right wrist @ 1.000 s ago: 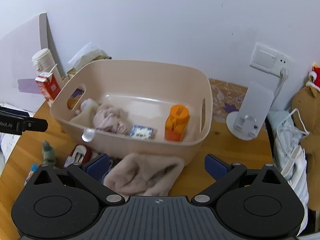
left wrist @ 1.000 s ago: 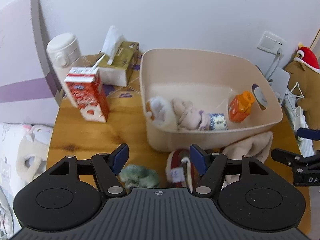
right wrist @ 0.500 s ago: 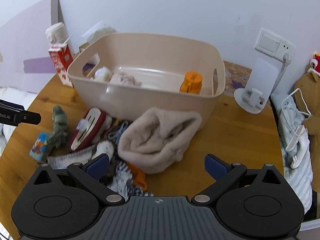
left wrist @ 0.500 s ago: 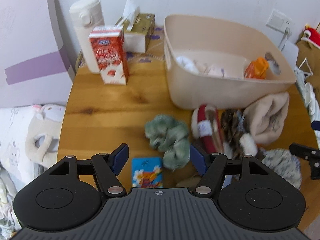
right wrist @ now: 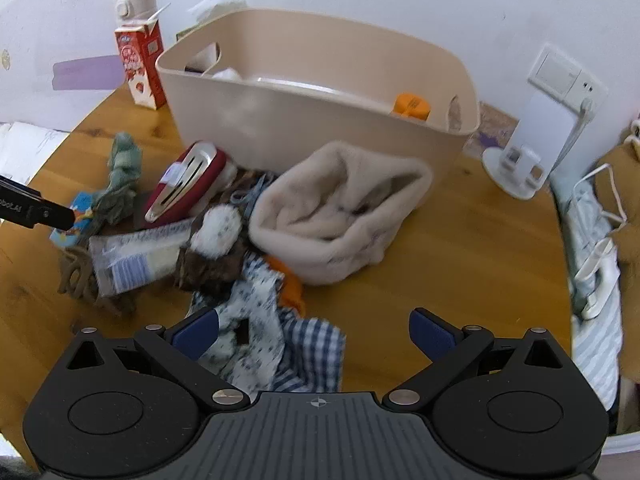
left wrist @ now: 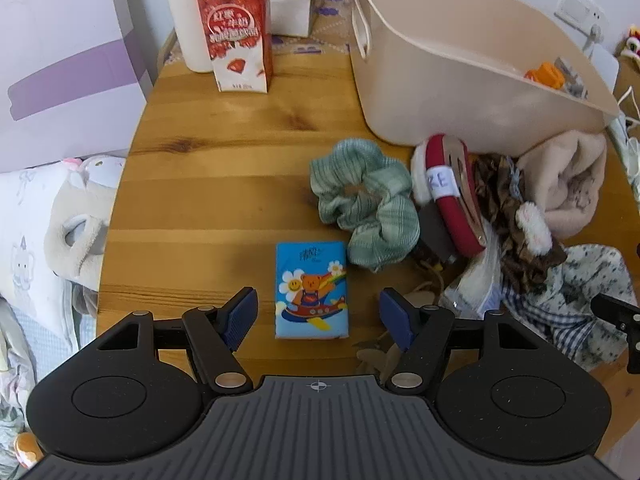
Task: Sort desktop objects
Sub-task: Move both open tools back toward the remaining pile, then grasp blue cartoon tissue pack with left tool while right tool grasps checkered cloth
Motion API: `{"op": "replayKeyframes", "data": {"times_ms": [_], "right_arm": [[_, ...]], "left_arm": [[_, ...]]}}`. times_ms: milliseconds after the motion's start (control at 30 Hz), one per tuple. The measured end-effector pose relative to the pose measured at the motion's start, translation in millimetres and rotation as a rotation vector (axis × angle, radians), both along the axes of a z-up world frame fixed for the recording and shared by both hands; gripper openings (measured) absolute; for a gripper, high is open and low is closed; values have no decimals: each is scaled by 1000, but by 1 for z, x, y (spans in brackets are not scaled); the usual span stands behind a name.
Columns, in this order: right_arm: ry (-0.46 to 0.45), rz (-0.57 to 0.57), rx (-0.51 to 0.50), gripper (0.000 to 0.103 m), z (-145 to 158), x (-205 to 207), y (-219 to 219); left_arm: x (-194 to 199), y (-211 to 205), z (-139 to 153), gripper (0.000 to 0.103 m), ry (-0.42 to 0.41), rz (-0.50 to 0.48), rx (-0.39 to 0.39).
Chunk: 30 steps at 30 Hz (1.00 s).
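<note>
Lying flat on the wooden table [left wrist: 224, 184], a blue tissue pack [left wrist: 311, 290] with a cartoon bear sits between the two spread fingers of the left claw [left wrist: 318, 318], whose jaws stand wide apart and touch nothing. Just beyond the pack and a little to the right of this claw is a green scrunchie [left wrist: 366, 204], and beside it a red hair clip [left wrist: 452, 192] with a white label, then a brown patterned cloth [left wrist: 508, 216] and a folded beige fleece [left wrist: 568, 184]. Farther ahead stands a beige plastic bin [left wrist: 452, 80] with an orange item [left wrist: 546, 74] inside. Ahead to the left stand a red milk carton [left wrist: 238, 28], a white bottle [left wrist: 188, 28] behind it, and a tissue box [left wrist: 298, 8].

The right claw [right wrist: 314, 330] is also wide apart and empty. A blue-white checked and dotted cloth [right wrist: 264, 332] lies under its left finger. The fleece [right wrist: 340, 216] is straight ahead of it, touching the bin [right wrist: 320, 112], and a white stand [right wrist: 528, 148] is far to its right.
</note>
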State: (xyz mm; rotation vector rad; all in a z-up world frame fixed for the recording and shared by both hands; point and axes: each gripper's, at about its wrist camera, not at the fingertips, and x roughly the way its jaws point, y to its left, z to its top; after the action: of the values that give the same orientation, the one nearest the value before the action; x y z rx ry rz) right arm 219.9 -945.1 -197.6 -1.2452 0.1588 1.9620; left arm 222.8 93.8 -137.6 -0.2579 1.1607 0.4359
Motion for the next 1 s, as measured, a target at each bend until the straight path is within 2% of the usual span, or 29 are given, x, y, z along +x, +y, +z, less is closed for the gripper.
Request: {"op": "replayKeyframes", "data": {"times_ms": [333,733,967,1000], "right_arm": [[-13,-38,-85,103,-22,-1,-2],[-25,-43,-113,103,-37,-16,3],[-5,-50,-137,103,-45,-21,6],[1,-47,-132,99,-45,-21,6]], "left_arm": [[2,1,-21,69,63,31,-27],[10,11,-38,71,107,63,-61],[10,16,-40,71,82,68,-73],[10,16,-41,70,78,69,-75]]}}
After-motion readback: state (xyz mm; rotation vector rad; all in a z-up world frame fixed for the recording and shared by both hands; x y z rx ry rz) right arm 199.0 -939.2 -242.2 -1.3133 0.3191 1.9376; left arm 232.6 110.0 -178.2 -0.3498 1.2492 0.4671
